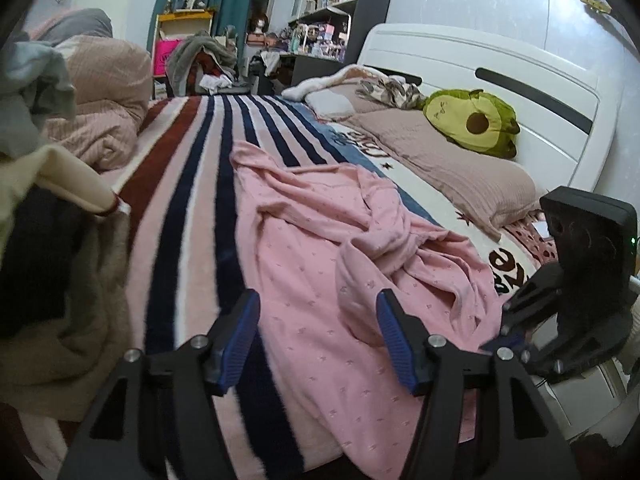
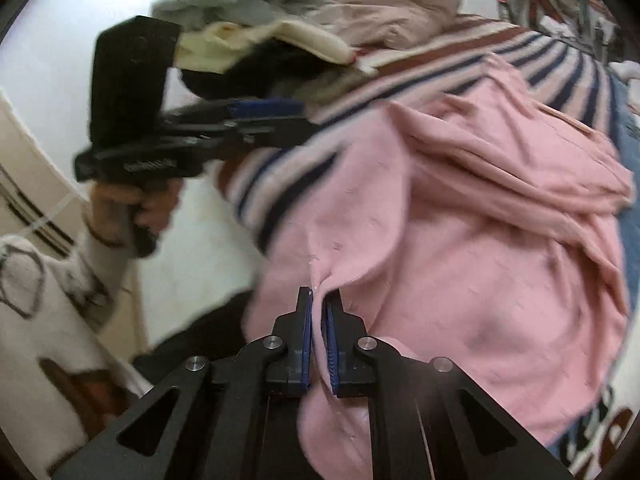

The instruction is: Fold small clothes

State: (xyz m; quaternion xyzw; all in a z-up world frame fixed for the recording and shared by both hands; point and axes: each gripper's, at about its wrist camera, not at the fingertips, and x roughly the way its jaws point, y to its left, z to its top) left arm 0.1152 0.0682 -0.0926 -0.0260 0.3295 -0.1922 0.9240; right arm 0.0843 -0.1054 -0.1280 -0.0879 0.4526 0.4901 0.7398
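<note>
Fingers of my left gripper [image 1: 318,340] stand spread wide in the left wrist view, nothing between the blue pads [image 1: 240,344], poised just above the near part of the pink garment [image 1: 320,248]. That garment lies rumpled on the striped blanket [image 1: 188,184], its folds bunched toward the pillow side. Beyond the garment from me: a beige pillow [image 1: 448,164] with an avocado plush [image 1: 472,120] on it, against the white headboard [image 1: 500,68]. On the blanket's far-left side sits a heap of other clothes [image 1: 52,240], touching the blanket but apart from the garment. My right gripper [image 1: 516,344] shows at the garment's pillow-side edge; whether it holds cloth cannot be told from this view.

Right wrist view: my right gripper [image 2: 319,312] has its fingers pressed nearly together, pinching a ridge of the pink garment [image 2: 460,240] between the pads; cloth bulges on both sides of the pinch. My left gripper [image 2: 256,114], blurred, hangs over the striped blanket [image 2: 460,60] at the garment's far edge, held by my left hand [image 2: 132,208]. Behind it the clothes heap [image 2: 248,20] rests on the blanket.
</note>
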